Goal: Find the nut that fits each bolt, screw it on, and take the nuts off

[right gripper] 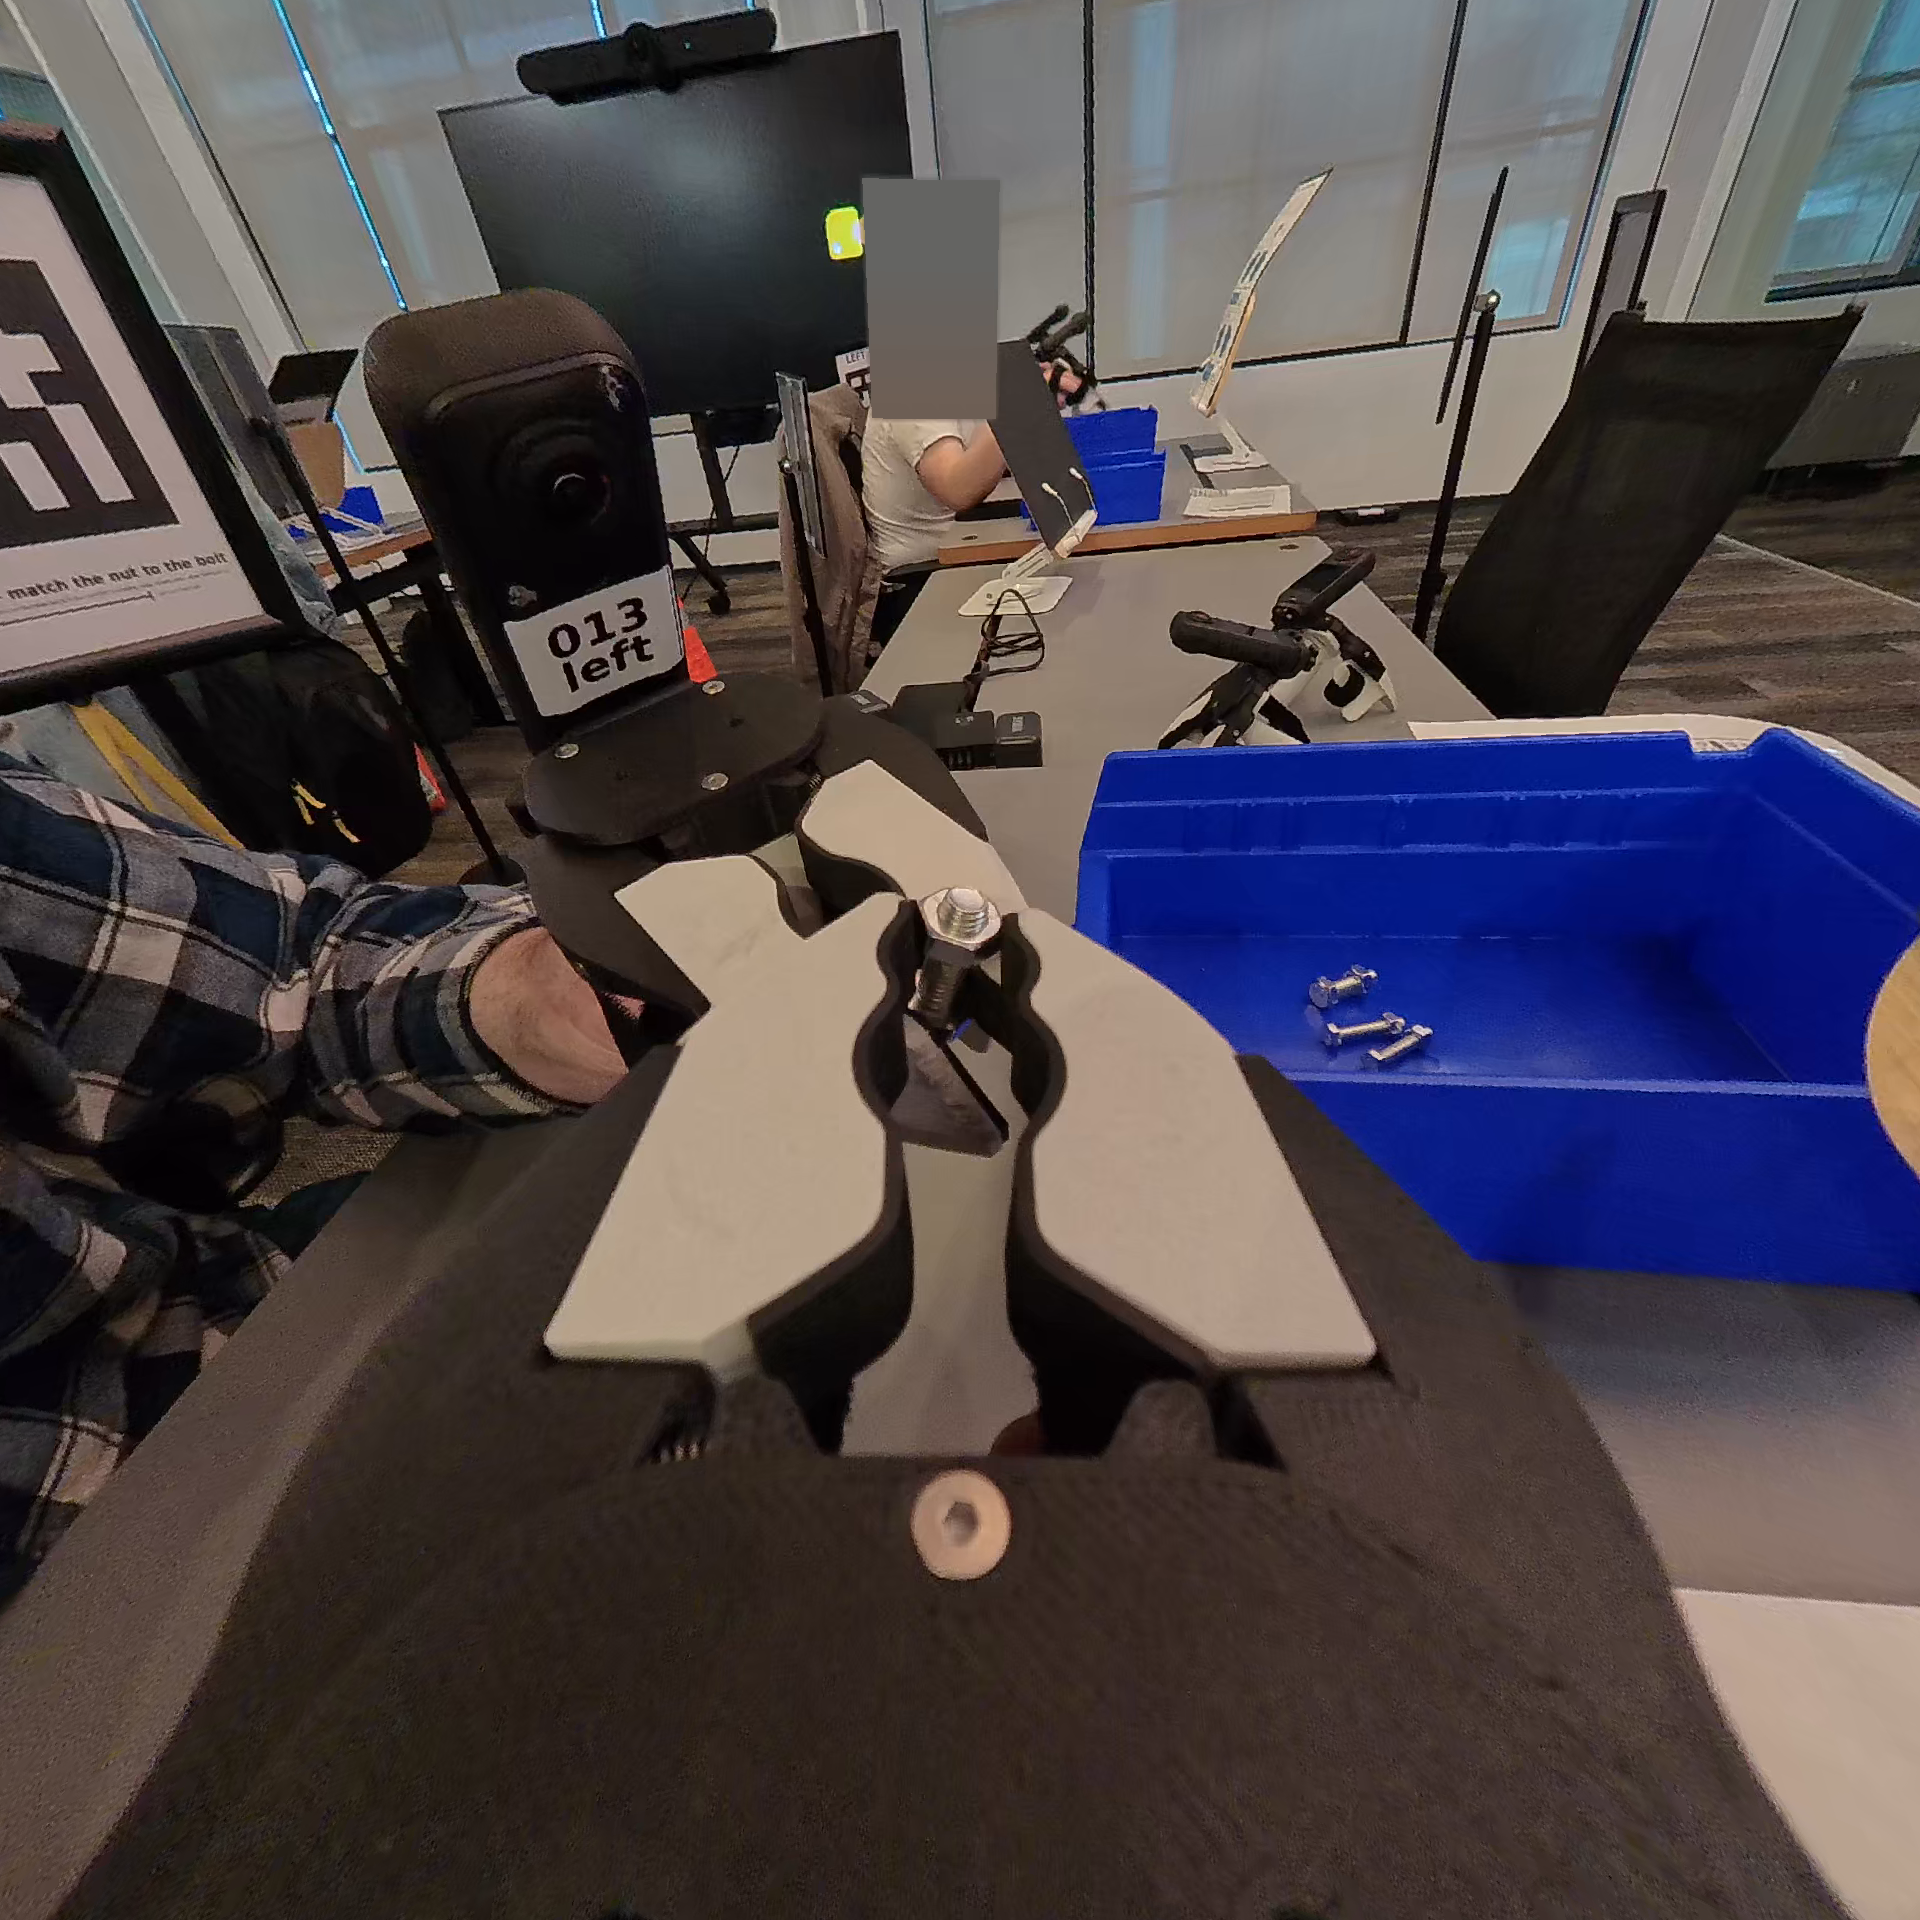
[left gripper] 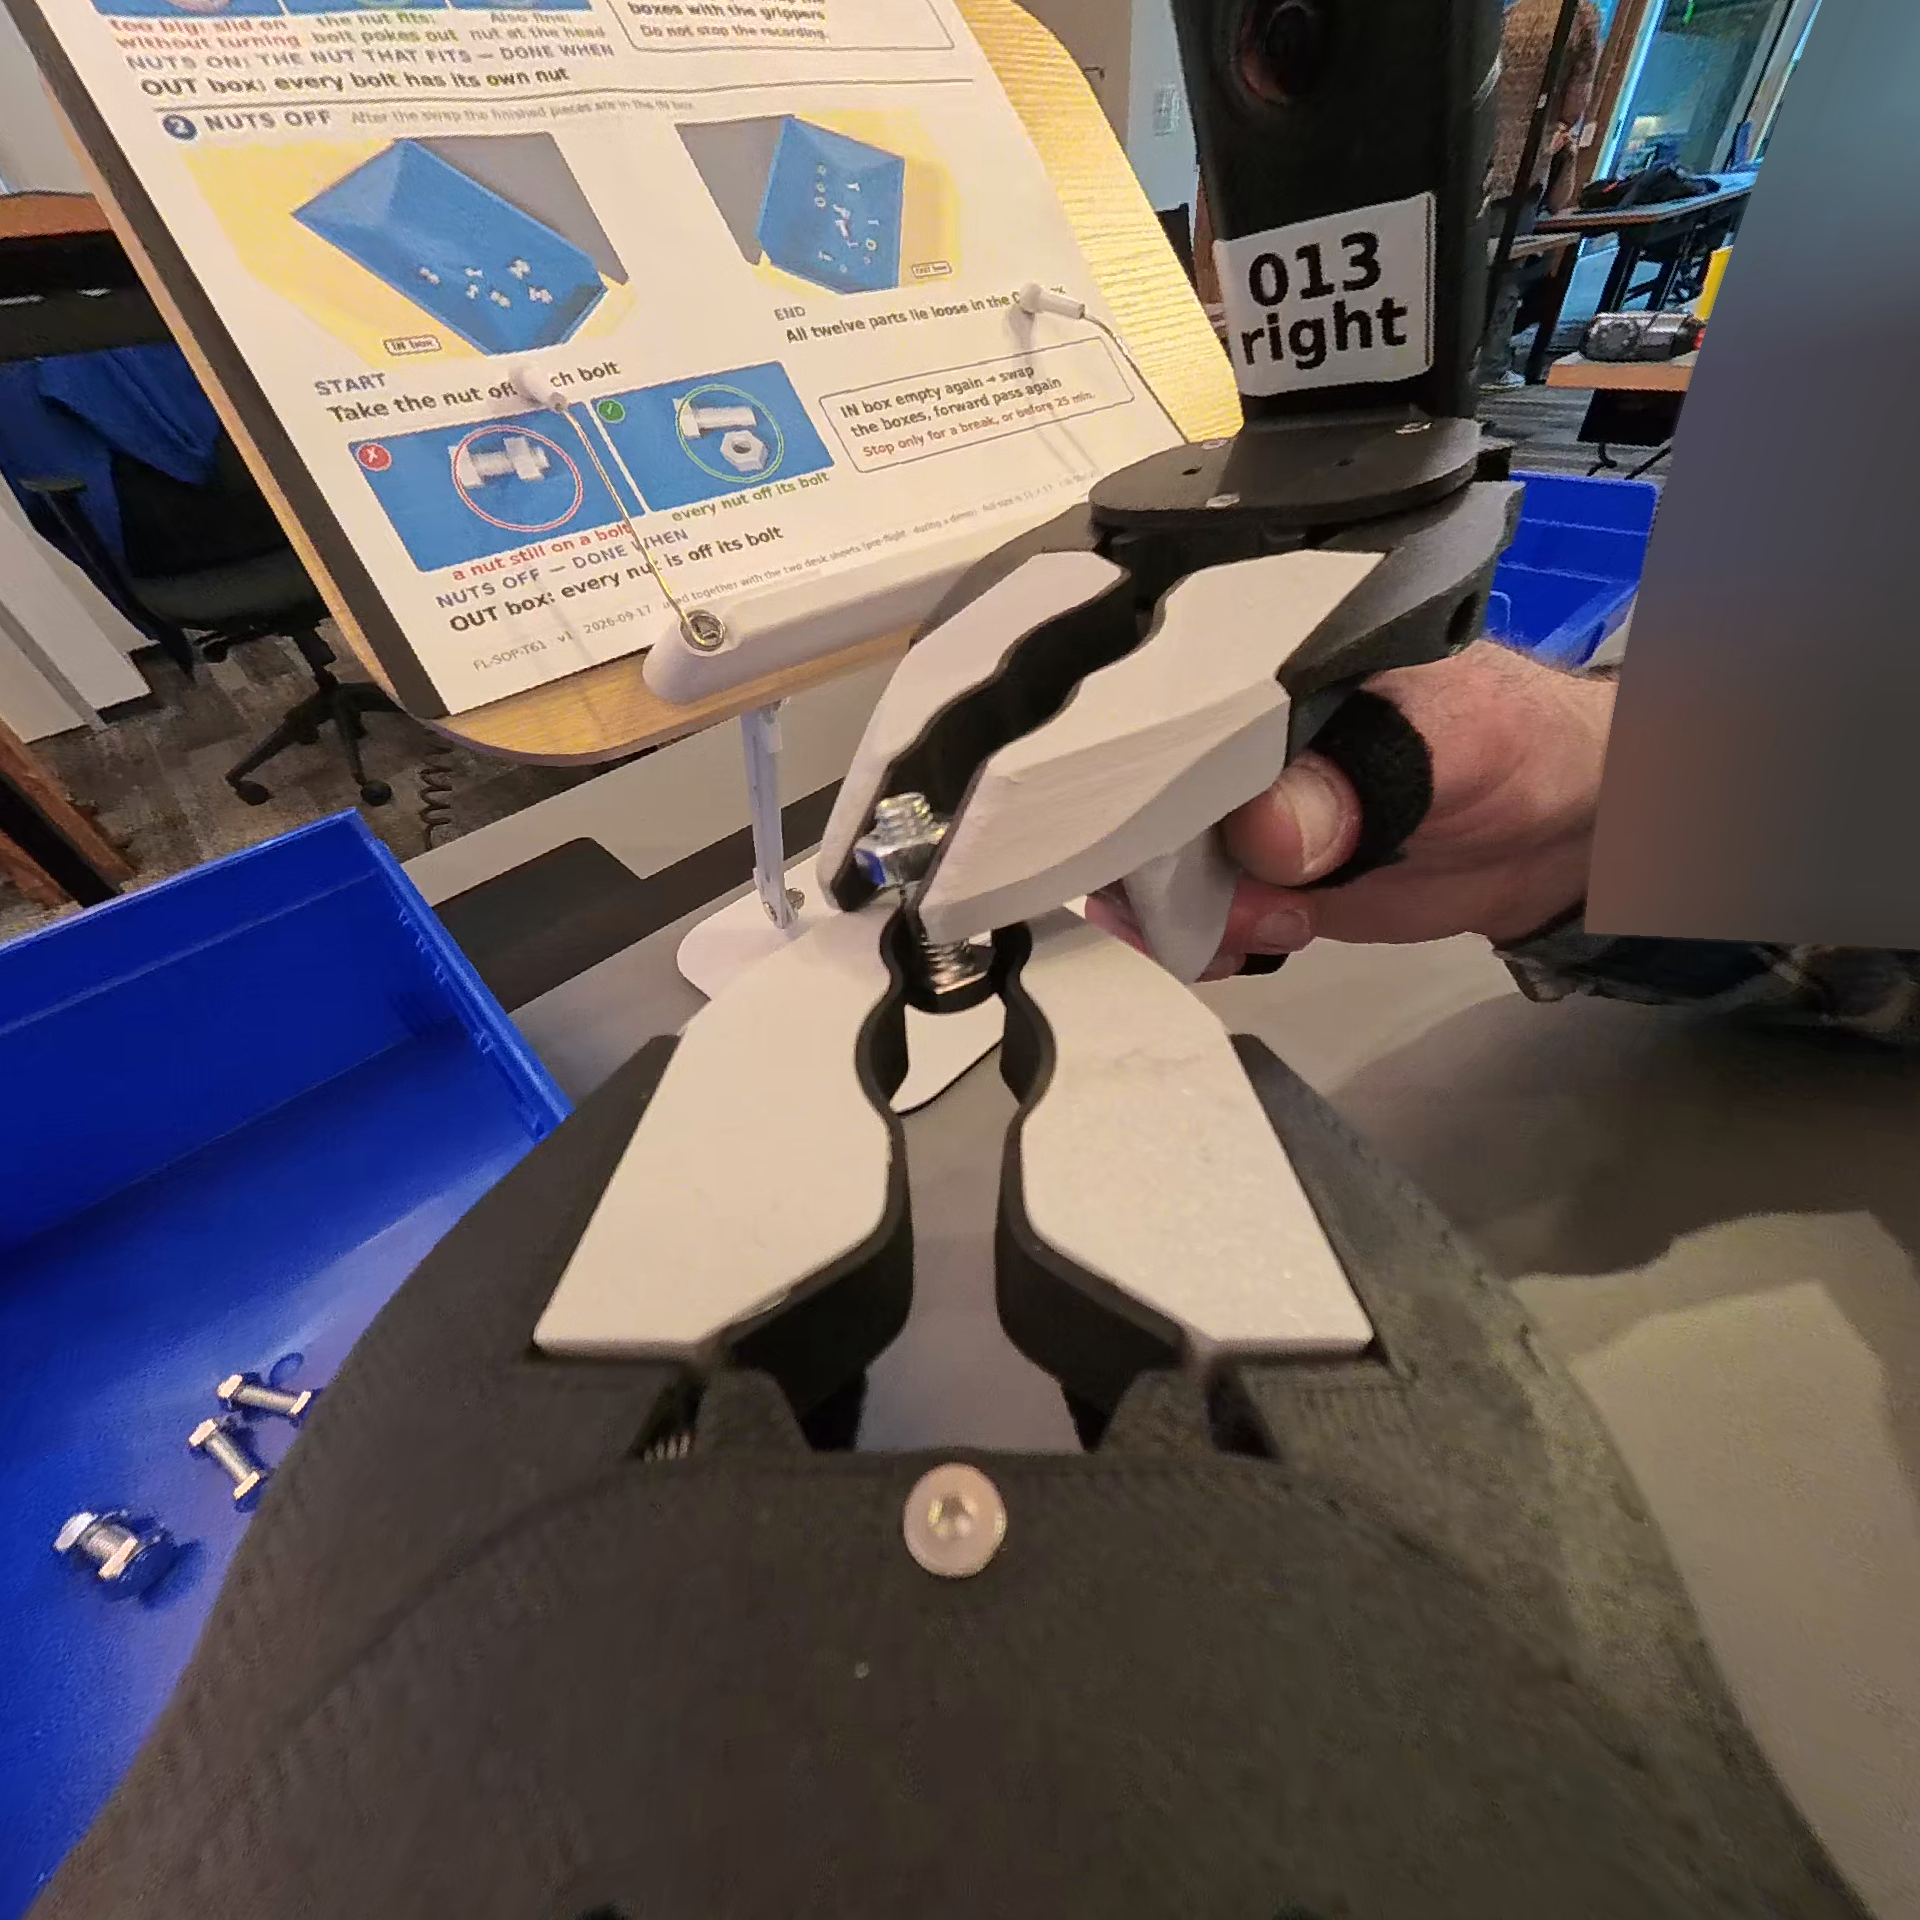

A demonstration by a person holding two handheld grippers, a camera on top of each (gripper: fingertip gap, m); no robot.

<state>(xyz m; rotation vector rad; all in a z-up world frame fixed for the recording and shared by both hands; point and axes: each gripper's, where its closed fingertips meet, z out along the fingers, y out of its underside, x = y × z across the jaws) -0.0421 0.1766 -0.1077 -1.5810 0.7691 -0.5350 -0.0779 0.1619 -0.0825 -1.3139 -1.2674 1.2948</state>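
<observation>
One bolt (left gripper: 940, 961) with one nut (left gripper: 902, 840) threaded on it is held between the two grippers above the grey desk (left gripper: 1558, 1091). The left gripper (left gripper: 951, 971) is closed on the threaded shank, its black pads pressed against it from both sides. The right gripper (right gripper: 961, 925), coming in from the right and tilted down, is closed on the silver hex nut, with the bolt's tip poking out past the nut.

There are two blue bins. One blue bin (left gripper: 260, 1039) stands at the desk's left edge and holds three bolt pieces (left gripper: 223, 1439) near its front, each with a nut still on as far as can be told. The other blue bin (right gripper: 1507, 831) stands toward the right side and also holds three small bolts (right gripper: 1366, 1023) lying close together on its floor.

One instruction sheet (left gripper: 582, 312) leans on a stand at the desk's far edge.
</observation>
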